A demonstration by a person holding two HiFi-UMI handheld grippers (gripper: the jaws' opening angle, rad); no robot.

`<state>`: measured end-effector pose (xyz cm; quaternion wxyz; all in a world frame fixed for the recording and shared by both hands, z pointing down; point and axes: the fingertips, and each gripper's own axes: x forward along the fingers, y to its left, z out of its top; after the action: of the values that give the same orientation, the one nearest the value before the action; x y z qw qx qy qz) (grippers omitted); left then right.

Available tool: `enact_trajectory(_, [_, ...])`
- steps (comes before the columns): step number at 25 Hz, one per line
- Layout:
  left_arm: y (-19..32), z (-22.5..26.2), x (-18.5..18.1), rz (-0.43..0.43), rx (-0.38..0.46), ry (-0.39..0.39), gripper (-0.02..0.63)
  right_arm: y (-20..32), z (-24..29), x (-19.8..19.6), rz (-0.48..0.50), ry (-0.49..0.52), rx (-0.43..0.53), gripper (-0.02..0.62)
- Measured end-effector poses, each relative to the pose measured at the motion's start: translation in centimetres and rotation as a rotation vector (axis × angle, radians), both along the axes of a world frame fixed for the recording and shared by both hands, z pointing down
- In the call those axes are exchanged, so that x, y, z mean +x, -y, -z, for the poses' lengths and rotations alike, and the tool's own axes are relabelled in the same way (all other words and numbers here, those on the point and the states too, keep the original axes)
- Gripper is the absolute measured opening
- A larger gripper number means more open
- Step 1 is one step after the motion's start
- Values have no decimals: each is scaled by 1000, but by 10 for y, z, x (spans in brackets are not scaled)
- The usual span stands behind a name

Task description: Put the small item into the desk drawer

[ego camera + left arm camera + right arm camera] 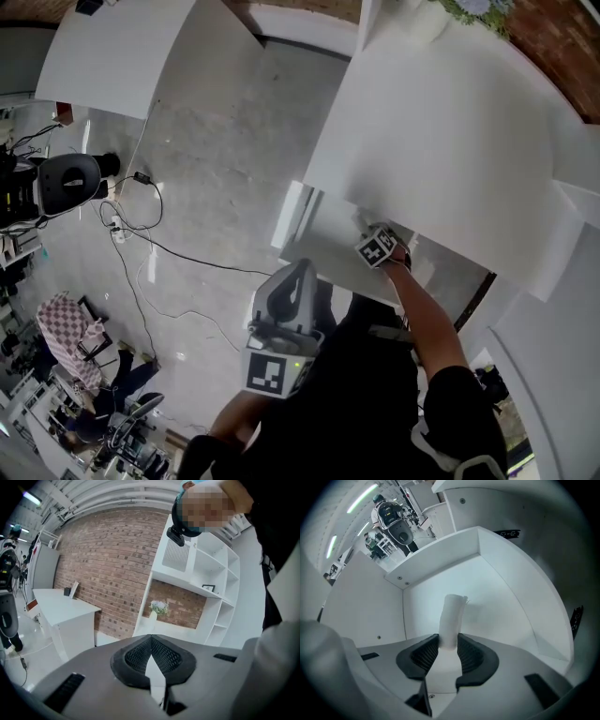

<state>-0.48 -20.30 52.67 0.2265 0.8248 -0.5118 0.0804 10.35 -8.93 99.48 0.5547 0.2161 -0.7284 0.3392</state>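
My right hand-held gripper (449, 645) clamps the item (453, 618), long axis aimed into the drawer (450, 569) just below; left hand-held gripper (151, 641) pressed together, farther off.

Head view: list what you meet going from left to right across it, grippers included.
Black rounded device → black cable on the floor → left gripper → right gripper, reaching down into the open drawer. The white desk top spans too much of the picture to be placed, so it is left out.
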Motion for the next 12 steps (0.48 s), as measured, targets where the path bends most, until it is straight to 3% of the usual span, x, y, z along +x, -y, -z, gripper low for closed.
enact_trajectory(12, [-2, -11, 5, 8, -11, 18, 25, -6, -23, 10, 13, -26, -43, 146])
